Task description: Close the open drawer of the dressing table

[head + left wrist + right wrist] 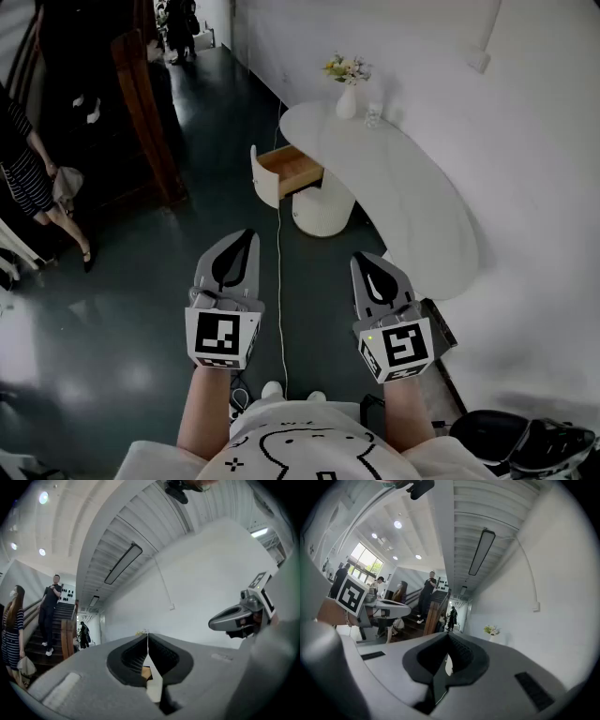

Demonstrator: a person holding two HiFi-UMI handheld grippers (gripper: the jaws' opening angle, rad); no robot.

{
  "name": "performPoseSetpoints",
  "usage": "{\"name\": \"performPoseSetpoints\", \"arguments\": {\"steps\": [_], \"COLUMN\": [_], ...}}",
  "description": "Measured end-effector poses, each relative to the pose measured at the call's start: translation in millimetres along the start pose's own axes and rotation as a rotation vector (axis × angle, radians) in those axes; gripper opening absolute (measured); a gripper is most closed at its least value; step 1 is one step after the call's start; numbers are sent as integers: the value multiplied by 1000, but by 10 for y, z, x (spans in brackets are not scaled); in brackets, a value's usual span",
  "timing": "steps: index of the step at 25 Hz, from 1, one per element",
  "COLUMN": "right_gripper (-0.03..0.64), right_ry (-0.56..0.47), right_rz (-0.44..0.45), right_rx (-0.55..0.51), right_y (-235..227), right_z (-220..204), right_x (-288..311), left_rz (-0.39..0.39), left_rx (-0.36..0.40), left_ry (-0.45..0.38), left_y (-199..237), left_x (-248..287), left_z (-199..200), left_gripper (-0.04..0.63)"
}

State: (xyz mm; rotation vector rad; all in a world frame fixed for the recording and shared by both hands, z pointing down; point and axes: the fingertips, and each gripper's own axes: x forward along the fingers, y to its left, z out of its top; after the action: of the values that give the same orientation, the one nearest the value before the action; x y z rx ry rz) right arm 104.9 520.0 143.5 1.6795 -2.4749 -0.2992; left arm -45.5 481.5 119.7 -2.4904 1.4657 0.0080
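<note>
The drawer (pixel 292 171) is standing open at the left edge of the bench (pixel 412 187). The left hand-held gripper (pixel 242 236) and right hand-held gripper (pixel 364 261) are hovering well apart from it, jaws pressed together, empty.

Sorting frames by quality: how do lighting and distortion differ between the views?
Head view: dim, glossy dark floor with pale reflections, white dressing table brightest. Left gripper view: fisheye, black corners, curved ceiling lines. Right gripper view: same fisheye, bright window.

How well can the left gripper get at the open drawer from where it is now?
Probably not yet. The left gripper is held well short of the drawer, with floor between them, so the person would need to step closer. Nothing seems to block the way; only a thin cable lies there.
</note>
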Motion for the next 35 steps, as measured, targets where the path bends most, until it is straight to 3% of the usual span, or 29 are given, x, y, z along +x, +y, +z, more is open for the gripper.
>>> {"name": "performPoseSetpoints", "arguments": {"steps": [16,26,35], "right_gripper": [-5,-5,-5], "right_ry": [-2,-16,5], "right_rz": [-64,-46,10], "right_rx": [58,65,67], "right_y": [345,191,-208], "right_z": [5,-49,-334], "right_x": [505,1076,1873], "left_rz": [-52,15,59], "left_rx": [11,-7,-13], "left_ry": [0,22,62], "left_y": [636,1057,1273], "left_x": [65,322,1078], "left_z": [-233,-458,-750], "left_gripper": [17,17,17]}}
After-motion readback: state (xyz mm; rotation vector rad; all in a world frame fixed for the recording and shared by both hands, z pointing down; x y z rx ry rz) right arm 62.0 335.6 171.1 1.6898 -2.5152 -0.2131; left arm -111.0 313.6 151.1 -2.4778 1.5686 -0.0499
